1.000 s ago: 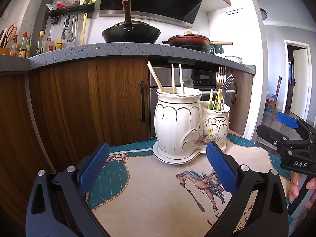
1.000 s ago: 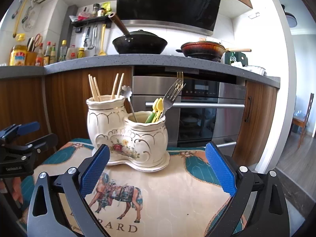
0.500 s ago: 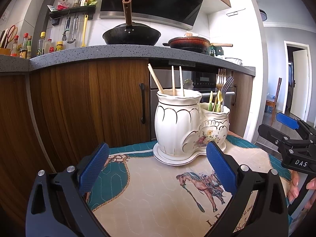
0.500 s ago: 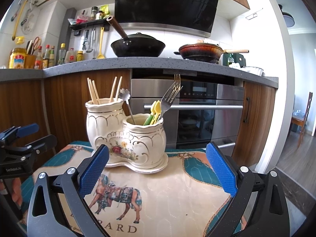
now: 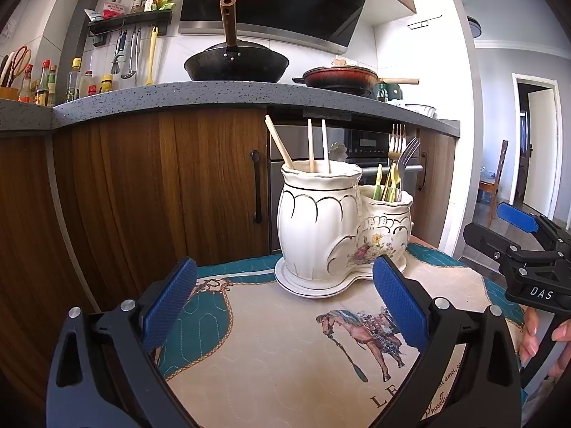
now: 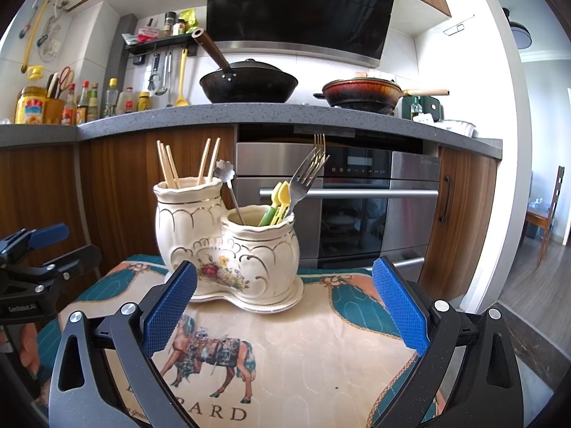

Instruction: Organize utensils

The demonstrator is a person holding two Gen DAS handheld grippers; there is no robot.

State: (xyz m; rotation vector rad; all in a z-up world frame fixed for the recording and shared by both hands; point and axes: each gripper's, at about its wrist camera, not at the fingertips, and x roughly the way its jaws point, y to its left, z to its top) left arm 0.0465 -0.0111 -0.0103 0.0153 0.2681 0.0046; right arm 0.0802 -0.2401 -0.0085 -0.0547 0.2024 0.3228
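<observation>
A white ceramic double utensil holder (image 5: 335, 228) (image 6: 228, 246) stands on a small table with a horse-print cloth (image 5: 285, 349) (image 6: 303, 349). Its taller pot holds wooden chopsticks (image 5: 314, 146) (image 6: 171, 166). Its lower pot holds forks (image 5: 401, 146) (image 6: 308, 174), yellow and green plastic utensils (image 6: 278, 201) and a flower-ended spoon (image 6: 225, 173). My left gripper (image 5: 283, 306) is open and empty, short of the holder. My right gripper (image 6: 283, 306) is open and empty too, also short of it. Each gripper shows at the edge of the other's view.
Behind the table are wooden cabinets (image 5: 150, 185), a steel oven (image 6: 357, 199) and a grey counter (image 6: 249, 114) with a black wok (image 6: 249, 82), a red pan (image 6: 360, 94) and bottles (image 6: 71, 103). A doorway and chair (image 5: 496, 178) lie to the right.
Both views have shifted slightly; the holder sits a little lower and nearer in the frames. Both grippers stay open and empty.
</observation>
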